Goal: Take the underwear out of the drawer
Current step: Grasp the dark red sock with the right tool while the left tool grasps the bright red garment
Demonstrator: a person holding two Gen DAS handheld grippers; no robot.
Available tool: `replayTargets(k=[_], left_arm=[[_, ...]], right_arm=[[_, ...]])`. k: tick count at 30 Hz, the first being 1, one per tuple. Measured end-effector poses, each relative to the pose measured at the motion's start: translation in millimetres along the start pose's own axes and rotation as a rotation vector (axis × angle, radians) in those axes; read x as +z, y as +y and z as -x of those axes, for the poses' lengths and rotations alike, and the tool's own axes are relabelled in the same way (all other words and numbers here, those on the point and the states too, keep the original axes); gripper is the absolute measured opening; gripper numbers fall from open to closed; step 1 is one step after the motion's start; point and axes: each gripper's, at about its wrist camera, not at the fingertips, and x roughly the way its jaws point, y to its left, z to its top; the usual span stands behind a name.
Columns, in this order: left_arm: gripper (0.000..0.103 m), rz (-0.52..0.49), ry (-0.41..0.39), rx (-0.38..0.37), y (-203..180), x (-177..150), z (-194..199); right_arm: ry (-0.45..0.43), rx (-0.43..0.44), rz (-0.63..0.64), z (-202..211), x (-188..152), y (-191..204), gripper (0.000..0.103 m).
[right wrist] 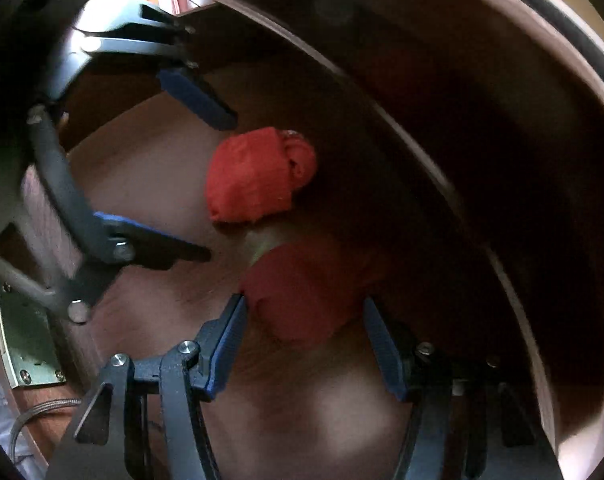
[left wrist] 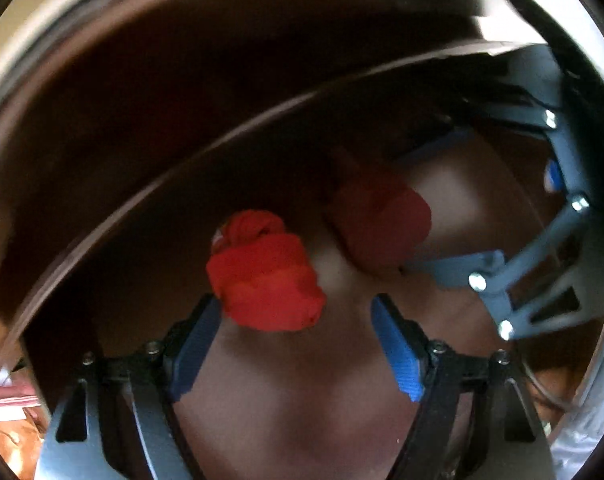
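Two rolled red underwear bundles lie on the wooden floor of the open drawer [left wrist: 302, 392]. The brighter roll [left wrist: 262, 276] [right wrist: 254, 176] sits just past my left gripper [left wrist: 294, 308] [right wrist: 218, 188], close to its left fingertip; that gripper is open and wide of the roll. The darker, shaded roll [left wrist: 377, 224] [right wrist: 302, 292] lies between the fingertips of my right gripper [right wrist: 303, 304] [left wrist: 425, 204]. Its blue pads flank the roll, the left one at the roll's edge, and I see no squeeze. Both grippers point steeply down into the drawer.
The drawer's far wall [left wrist: 182, 168] [right wrist: 421, 152] curves across both views, with dark cabinet wood behind it. A metal rail bracket [right wrist: 26, 344] and a braided cable [right wrist: 42, 412] sit at the drawer's side. Folded cloth [left wrist: 6, 400] shows outside the drawer.
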Motion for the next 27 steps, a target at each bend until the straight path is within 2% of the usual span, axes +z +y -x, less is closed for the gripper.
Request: replayTargets(k=[1, 5, 8, 10, 14, 18, 21, 27], left_arm=[[0.078, 0.008, 0.026, -0.004, 3, 2, -5], [0.077, 0.002, 0.000, 0.004, 2, 5, -3], [0.072, -0.009, 0.014, 0.015, 2, 3, -7], [0.069, -0.020, 0.023, 0.021, -13, 10, -7], [0.042, -0.033, 0.028, 0.066, -21, 14, 4], [0.026, -0.037, 0.020, 0.076, -26, 10, 5], [0.020, -0.028, 0.006, 0.062, -29, 6, 13], [0.018, 0.012, -0.043, 0.075, -28, 0, 29]], right_arm=[[-0.004, 0.003, -0.001, -1, 0, -2, 0.062], [0.004, 0.026, -0.062, -3, -3, -10, 0.062], [0.002, 0.016, -0.071, -6, 1, -14, 0.058], [0.014, 0.022, -0.048, -4, -6, 20, 0.050], [0.046, -0.012, 0.001, -11, -8, 31, 0.039], [0.052, 0.005, -0.005, -18, -13, 33, 0.035], [0.046, 0.016, -0.021, -18, -18, 29, 0.033], [-0.002, 0.029, -0.054, -13, -18, 33, 0.031]])
